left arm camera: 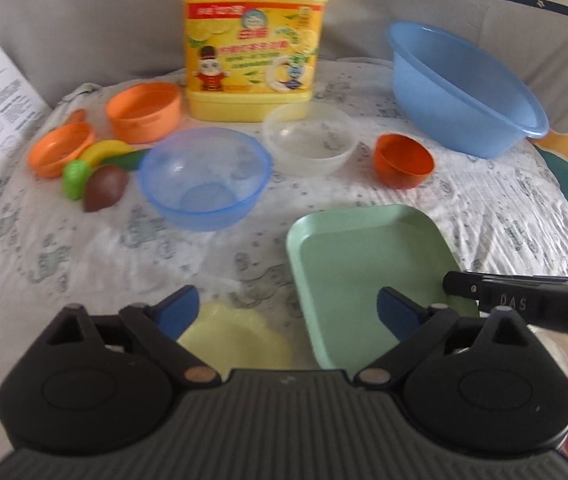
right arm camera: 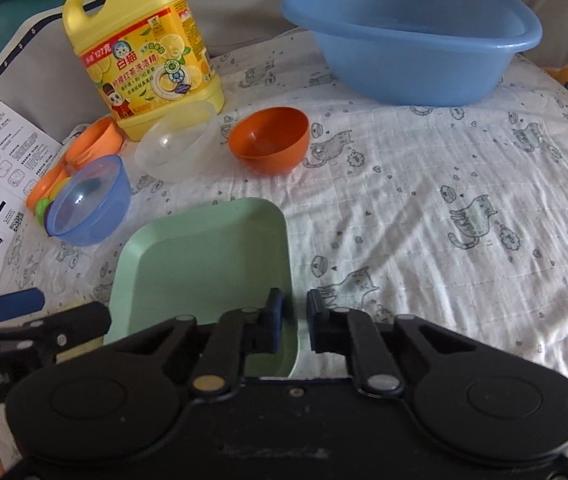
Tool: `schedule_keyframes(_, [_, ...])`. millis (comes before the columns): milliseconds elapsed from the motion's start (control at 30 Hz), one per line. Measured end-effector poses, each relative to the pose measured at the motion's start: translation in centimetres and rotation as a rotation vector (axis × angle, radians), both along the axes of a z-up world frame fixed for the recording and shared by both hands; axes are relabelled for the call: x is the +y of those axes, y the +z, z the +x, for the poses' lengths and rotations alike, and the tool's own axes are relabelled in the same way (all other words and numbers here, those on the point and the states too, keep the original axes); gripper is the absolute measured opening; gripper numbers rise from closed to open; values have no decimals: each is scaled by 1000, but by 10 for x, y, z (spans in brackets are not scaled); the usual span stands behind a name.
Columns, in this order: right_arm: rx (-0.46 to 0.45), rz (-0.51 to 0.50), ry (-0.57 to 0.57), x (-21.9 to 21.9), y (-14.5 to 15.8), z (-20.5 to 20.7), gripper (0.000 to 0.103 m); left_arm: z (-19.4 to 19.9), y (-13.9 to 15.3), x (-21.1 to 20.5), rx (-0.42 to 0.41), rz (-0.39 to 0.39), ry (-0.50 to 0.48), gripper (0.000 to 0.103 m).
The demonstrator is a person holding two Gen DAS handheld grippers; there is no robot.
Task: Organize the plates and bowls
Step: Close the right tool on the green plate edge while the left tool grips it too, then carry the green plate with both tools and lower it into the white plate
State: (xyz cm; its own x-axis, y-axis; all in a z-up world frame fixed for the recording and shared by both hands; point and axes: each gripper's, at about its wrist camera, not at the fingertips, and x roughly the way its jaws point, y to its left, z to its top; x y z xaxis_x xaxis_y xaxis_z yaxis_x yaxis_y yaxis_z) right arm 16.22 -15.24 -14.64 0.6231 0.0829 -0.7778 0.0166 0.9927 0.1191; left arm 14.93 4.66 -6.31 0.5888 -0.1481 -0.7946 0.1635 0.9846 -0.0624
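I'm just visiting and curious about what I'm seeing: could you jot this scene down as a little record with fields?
surface: cat-print cloth
right gripper: closed on the right rim of the green plate
left gripper: open, empty, above the pale yellow plate
loose bowls: clear blue bowl, clear bowl, orange bowl
at the back: blue basin, yellow detergent jug
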Motion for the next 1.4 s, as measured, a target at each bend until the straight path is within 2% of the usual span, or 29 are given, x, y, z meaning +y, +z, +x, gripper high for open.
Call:
schedule_keyframes(100, [-7,3,-20,-12,-1,0,11,7,-5,-11,20,-14,-27,81])
schedule_keyframes(267, [-5,39,-26,-25,-2,-2,11,14,-13,-25,47,-14,-63,71])
schedule_keyframes(300, [-5,38,-24,-26,-2,-1,13,14,-15,-27,56,-18,-68,64])
schedule_keyframes(400, [-9,39,-7,-23,-1,-1,20,15,-21,-31,88,-30,-85,28])
schedule_keyframes(433, [-12,34,4,-21,-1,-1,21,15,-22,-32,91,-25,-90,26])
schedule_keyframes(567, [-28,0,26,-13,-1,3,21,15,-25,-34,96,-22,-92,26])
schedule_keyframes(667, [-38,-9,31,-11,-1,4,21,14,-25,-34,94,-17,-88,30])
schedule_keyframes(833, [-56,-31,30,-7,-3,5,22,11,-27,-42,79,0,-107,44])
schedule_keyframes(967, [-51,-67,26,1,-2,5,24,6,-27,-51,58,34,-107,43])
schedule_keyframes(1033, [-42,-57,20,1,-1,5,30,6,-26,-49,58,31,-94,36])
schedule_keyframes(1400, [-49,-24,18,7,15,-8,30,-2,-2,-39,46,16,-52,35])
